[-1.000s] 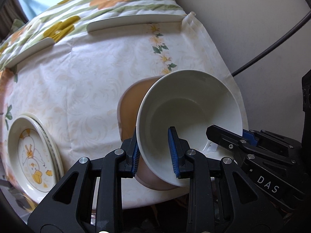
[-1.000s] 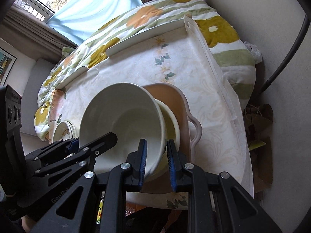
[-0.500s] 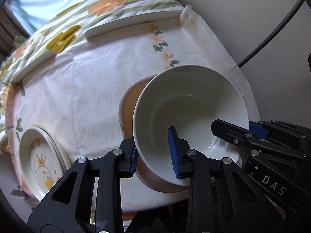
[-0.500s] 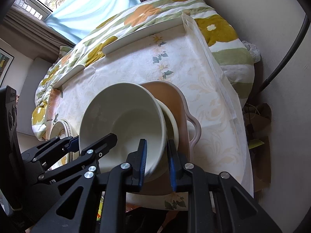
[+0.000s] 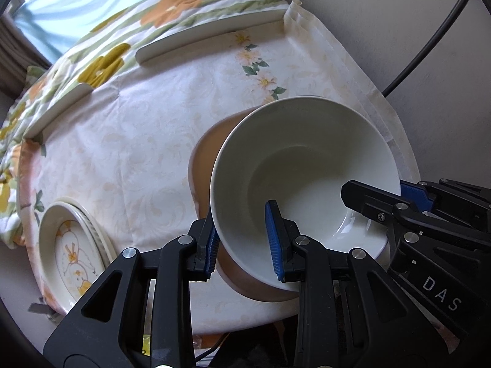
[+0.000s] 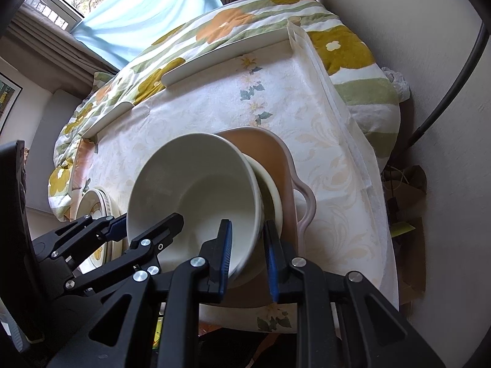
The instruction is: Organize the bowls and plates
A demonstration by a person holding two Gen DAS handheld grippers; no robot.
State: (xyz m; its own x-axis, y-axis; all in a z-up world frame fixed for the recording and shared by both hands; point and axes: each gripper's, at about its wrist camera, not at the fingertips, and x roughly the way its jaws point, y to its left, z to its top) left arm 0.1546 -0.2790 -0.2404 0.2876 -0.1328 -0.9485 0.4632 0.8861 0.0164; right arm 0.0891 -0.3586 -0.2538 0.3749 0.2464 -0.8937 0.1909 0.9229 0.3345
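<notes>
White bowl (image 5: 307, 165) up front, plain, glossy, deep-sided, pinched at its near rim from both sides. One such bowl on top; beneath it a second cream dish (image 6: 271, 197), only a sliver of rim showing in the right wrist view. Both sitting in one pinkish-brown tray (image 6: 276, 159) with a looped handle, on the flowered tablecloth (image 5: 129, 141). Off to the left, a small stack of plates (image 5: 72, 245) with a yellow cartoon print, probably two or three, edges too crowded to count surely, lower part cut off by the frame.

Two grippers at work. Left gripper (image 5: 244, 239) clamped on the bowl wall, one blue pad inside, one outside. Right gripper (image 6: 247, 254) gripping the opposite rim, inner pad in the bowl, outer pad down beside the dish below; whether that outer pad presses the bowl or the lower dish, hard to tell.

Behind the table, a floral quilt (image 6: 245, 21), pale blue curtain (image 6: 122, 24) at the window. Bottom of the tray hidden under the bowl and the gripper frames.
</notes>
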